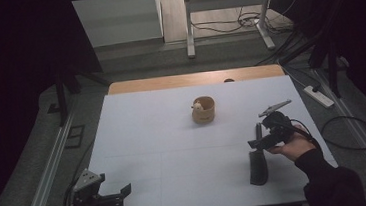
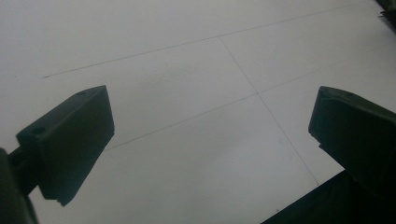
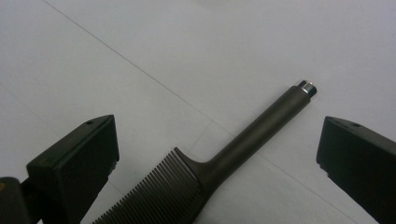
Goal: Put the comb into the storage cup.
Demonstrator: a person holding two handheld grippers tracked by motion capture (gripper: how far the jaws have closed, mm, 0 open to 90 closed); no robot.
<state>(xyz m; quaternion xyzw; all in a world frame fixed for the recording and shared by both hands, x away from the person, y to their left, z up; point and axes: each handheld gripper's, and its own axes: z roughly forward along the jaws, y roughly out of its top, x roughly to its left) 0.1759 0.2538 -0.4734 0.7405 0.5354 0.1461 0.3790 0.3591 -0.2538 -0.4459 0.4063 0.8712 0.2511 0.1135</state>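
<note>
Dim, greyish light leaves the room's edges nearly black, the white worktop (image 1: 175,149) evenly lit without glare, shadows soft, and the close jaws slightly blurred.

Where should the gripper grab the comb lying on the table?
Probably the round handle, not the teeth. The comb lies flat on the table, and the right gripper hangs open with one jaw on each side of that handle. Coming straight down from above and squeezing across its narrow width looks easiest.
</note>
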